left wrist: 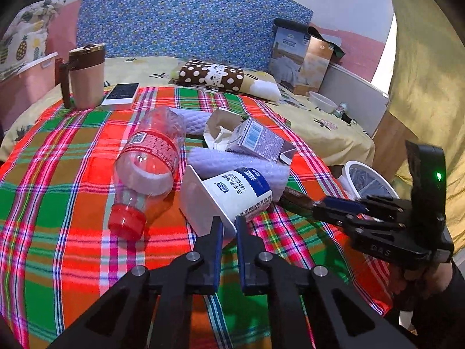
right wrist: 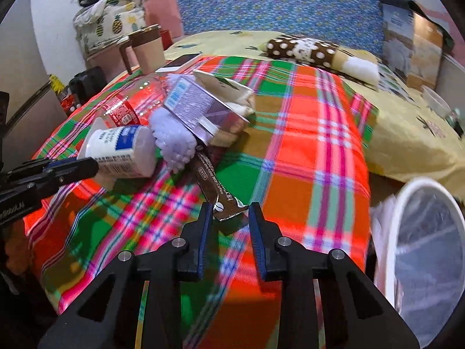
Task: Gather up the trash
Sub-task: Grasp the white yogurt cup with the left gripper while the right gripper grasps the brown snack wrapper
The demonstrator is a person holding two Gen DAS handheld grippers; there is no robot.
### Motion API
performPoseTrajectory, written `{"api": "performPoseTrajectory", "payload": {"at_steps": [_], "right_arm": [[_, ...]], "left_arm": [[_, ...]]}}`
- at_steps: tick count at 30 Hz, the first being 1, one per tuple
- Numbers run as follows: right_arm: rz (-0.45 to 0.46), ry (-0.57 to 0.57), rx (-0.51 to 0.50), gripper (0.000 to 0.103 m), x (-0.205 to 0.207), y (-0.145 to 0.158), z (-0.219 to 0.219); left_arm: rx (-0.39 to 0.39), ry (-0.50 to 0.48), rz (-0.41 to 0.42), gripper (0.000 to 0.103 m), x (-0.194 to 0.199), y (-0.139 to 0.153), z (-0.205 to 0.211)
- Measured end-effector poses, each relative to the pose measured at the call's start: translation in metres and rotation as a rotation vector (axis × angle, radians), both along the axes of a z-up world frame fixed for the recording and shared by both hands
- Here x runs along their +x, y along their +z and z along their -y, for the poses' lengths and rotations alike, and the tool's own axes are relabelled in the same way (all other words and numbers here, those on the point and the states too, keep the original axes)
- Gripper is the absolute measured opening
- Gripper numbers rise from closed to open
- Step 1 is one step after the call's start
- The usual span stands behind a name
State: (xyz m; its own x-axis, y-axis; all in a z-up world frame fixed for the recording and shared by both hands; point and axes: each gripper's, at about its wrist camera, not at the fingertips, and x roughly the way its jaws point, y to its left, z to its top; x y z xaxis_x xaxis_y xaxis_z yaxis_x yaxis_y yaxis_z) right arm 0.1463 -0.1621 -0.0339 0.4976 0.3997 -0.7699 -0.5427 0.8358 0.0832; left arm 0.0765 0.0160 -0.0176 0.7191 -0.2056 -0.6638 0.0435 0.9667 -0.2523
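Note:
A white yogurt cup [left wrist: 238, 192] with a blue label lies on its side on the plaid cloth [left wrist: 72, 174]. My left gripper [left wrist: 229, 225] is shut on its rim. My right gripper [right wrist: 230, 212] is shut on the near end of a brown coffee sachet [right wrist: 216, 186], whose far end runs under the pile. A crushed clear bottle [left wrist: 148, 157] with a red label and cap, a purple-white milk carton [left wrist: 258, 139], white foam netting [left wrist: 232, 163] and a torn paper carton [left wrist: 221, 125] lie heaped behind the cup. In the left wrist view the right gripper [left wrist: 315, 208] comes in from the right.
A white bin [right wrist: 421, 183] with a clear liner stands off the cloth's right edge. At the far left of the cloth are a pink mug [left wrist: 87, 75] and a phone [left wrist: 120, 93]. A polka-dot pillow [left wrist: 212, 75] and a cardboard box [left wrist: 302, 58] sit behind.

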Motion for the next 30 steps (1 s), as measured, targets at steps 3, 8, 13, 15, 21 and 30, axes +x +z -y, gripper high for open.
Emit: {"api": "performPoseTrajectory", "payload": {"at_steps": [3, 8, 13, 15, 21, 30], "right_arm": [[-0.008, -0.044, -0.003, 0.028, -0.005, -0.001, 0.010], [-0.035, -0.082, -0.002, 0.028, -0.020, -0.002, 0.026], [-0.040, -0.049, 0.014, 0.030, -0.023, 0.000, 0.026], [-0.026, -0.037, 0.011, 0.031, -0.023, 0.001, 0.023], [0.009, 0.012, 0.026, 0.046, -0.022, 0.003, 0.017], [-0.015, 0.027, 0.015, 0.046, -0.014, -0.007, 0.013]], "left_arm": [[-0.001, 0.017, -0.011, 0.009, -0.005, -0.001, 0.001], [-0.047, -0.043, -0.016, 0.009, -0.017, 0.003, 0.011], [-0.043, -0.104, 0.013, 0.017, -0.028, 0.012, 0.023], [-0.042, -0.108, 0.026, 0.030, -0.031, 0.015, 0.023], [-0.025, -0.097, 0.052, 0.045, -0.028, 0.017, 0.009], [-0.010, -0.175, 0.046, 0.056, -0.017, 0.009, 0.009]]}}
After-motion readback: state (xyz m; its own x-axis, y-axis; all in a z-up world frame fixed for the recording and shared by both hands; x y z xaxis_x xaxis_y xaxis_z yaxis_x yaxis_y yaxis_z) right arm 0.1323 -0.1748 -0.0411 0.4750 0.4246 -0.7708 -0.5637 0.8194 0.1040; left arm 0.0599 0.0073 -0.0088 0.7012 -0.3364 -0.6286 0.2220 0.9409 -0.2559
